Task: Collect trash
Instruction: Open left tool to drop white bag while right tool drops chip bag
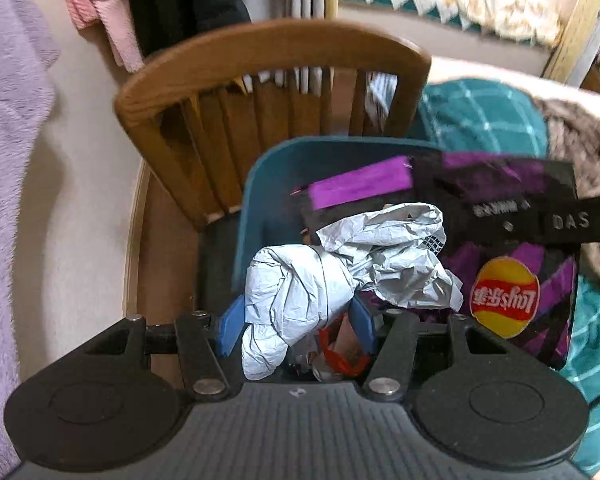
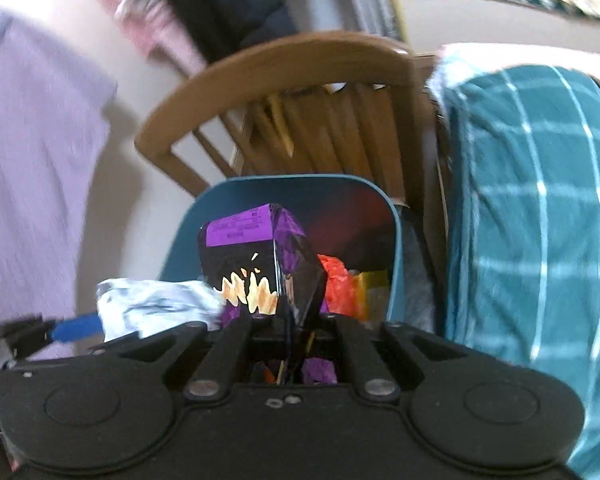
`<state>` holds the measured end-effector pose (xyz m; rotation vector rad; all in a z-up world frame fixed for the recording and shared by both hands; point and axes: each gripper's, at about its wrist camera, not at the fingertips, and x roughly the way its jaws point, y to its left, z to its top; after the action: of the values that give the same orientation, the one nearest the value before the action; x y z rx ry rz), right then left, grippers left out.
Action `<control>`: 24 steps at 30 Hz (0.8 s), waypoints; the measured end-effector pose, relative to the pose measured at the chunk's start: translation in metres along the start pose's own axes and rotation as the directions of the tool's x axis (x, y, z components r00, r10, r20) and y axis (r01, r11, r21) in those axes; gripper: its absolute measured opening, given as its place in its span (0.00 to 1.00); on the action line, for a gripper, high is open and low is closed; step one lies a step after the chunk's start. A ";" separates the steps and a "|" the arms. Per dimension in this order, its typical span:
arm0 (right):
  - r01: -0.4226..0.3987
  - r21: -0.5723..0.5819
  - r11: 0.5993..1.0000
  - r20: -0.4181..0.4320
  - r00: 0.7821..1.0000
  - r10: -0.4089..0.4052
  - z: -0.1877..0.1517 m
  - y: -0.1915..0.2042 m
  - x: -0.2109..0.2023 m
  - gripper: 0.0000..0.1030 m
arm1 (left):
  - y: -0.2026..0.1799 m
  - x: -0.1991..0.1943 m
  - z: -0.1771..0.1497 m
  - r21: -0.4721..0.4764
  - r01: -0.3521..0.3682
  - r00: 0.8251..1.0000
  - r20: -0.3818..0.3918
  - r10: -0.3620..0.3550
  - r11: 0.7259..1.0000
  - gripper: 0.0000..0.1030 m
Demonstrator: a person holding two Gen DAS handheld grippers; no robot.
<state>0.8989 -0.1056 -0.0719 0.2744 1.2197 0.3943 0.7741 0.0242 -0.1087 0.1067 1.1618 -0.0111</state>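
Holding a crumpled wad of white paper [image 1: 332,276], the left gripper [image 1: 296,328] has its blue fingers [image 1: 230,330] partway apart with the wad squeezed between them, so they're clamped on it. The paper bulges out forward past the fingertips and hangs right over the open mouth of a teal bin [image 1: 252,208].

Over on the other side, the right gripper [image 2: 286,320] has its fingers pressed together on the edge of a black and purple chip bag [image 2: 260,256]. From the right wrist view the bag sticks up out of the pinch and sits just above the bin [image 2: 394,248], with the purple label facing the camera. In the left wrist view that same bag [image 1: 512,288] hangs beside the paper, yellow and red logo upside down, and part of the right gripper's black body crosses in front of it.

Inside the bin you can already see some red and yellow wrappers [image 2: 340,288] piled against the far wall.

The bin stands on the seat of a wooden chair [image 1: 268,64] with a curved slatted back, pushed up near the seat's rear edge. A teal checked blanket [image 2: 532,208] is draped just to the right of the chair, and a lilac fuzzy fabric [image 1: 8,128] fills the left side. Both views are pretty blurry.
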 end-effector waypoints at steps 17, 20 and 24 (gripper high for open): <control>0.039 -0.416 0.908 -0.159 0.980 -0.116 0.022 0.034 0.079 0.16 | -0.035 0.116 0.018 0.042 -0.049 0.953 -0.296 0.059 0.998 0.54; 0.047 -0.439 0.897 -0.164 0.978 -0.132 0.019 0.029 0.080 0.21 | -0.035 0.129 0.019 0.040 -0.051 0.943 -0.326 0.061 0.998 0.55; 0.056 -0.435 0.899 -0.162 0.977 -0.139 0.019 0.024 0.079 0.27 | -0.032 0.138 0.021 0.030 -0.064 0.937 -0.342 0.070 0.998 0.55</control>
<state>0.9364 -0.0495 -0.1237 -0.2103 1.2914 0.5993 0.8462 -0.0035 -0.2294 0.1694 1.5069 0.0591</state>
